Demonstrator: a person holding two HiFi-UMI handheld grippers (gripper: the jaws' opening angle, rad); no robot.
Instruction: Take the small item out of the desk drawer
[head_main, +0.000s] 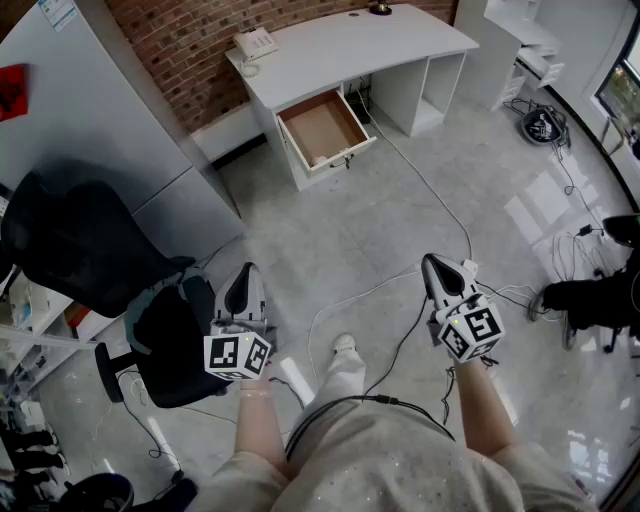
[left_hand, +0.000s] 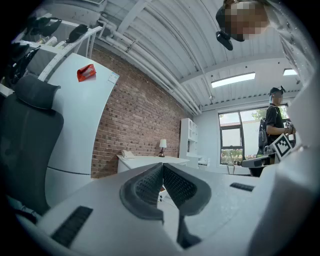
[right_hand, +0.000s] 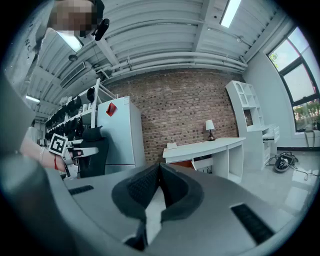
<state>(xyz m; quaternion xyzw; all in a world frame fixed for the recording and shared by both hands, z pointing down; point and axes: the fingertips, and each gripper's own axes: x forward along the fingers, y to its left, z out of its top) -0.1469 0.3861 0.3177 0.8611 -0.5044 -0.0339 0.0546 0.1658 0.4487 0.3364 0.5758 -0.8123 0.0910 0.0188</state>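
Overhead, white desk drawer (head_main: 322, 130) stood pulled out at twelve o'clock, brown inside, left gripper (head_main: 246, 272) and right gripper (head_main: 433, 266) pinched closed, empty, well apart from it.

Drawer (head_main: 322, 128) juts from desk (head_main: 345, 45); chair (head_main: 75, 250) far left.

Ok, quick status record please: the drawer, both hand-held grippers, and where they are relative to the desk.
target: drawer pulled open, brown inside showing; no small item made out
surface: desk, telephone on it
left: left hand-held gripper shut, empty
right: right hand-held gripper shut, empty
position: both over the floor, well short of the desk
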